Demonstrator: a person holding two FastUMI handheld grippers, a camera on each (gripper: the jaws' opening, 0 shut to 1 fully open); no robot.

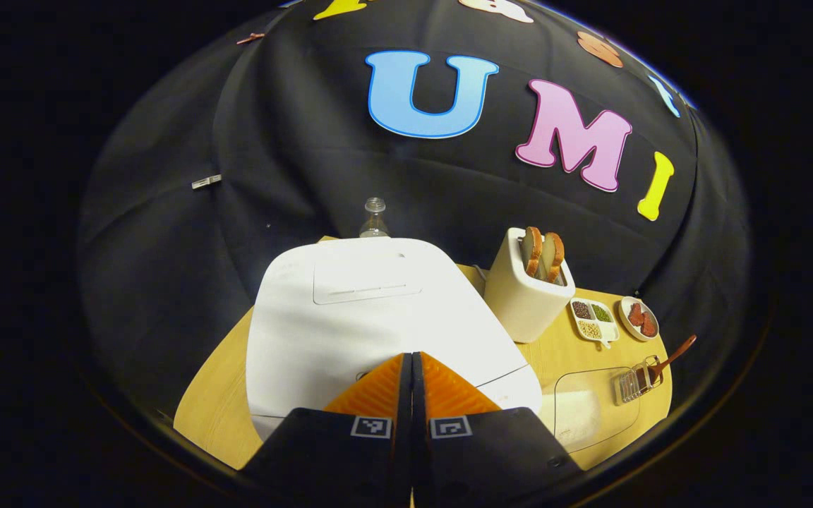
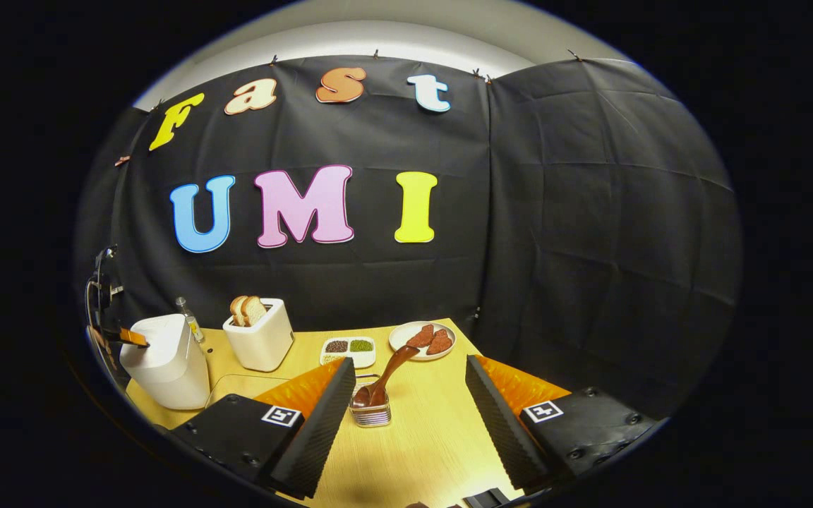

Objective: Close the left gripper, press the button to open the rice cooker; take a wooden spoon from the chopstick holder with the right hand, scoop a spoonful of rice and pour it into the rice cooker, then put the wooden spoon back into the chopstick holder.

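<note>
The white rice cooker (image 1: 378, 317) stands lid-down right in front of my left gripper (image 1: 411, 355), which is shut with nothing between its fingers, tips just over the cooker's front edge. In the right gripper view the cooker (image 2: 166, 363) is at far left, and the left gripper (image 2: 130, 337) rests against its top. A brown wooden spoon (image 2: 387, 375) leans in the small clear chopstick holder (image 2: 371, 415). My right gripper (image 2: 410, 361) is open, with the holder low between its fingers. The spoon (image 1: 673, 355) and holder (image 1: 634, 384) also sit at the table's right edge.
A white toaster (image 1: 525, 293) with two bread slices stands right of the cooker. Beyond it are a divided grain dish (image 1: 593, 321) and a plate (image 1: 638, 317) of red pieces. A clear rice container (image 1: 590, 409) lies beside the cooker, a bottle (image 1: 375, 219) behind it.
</note>
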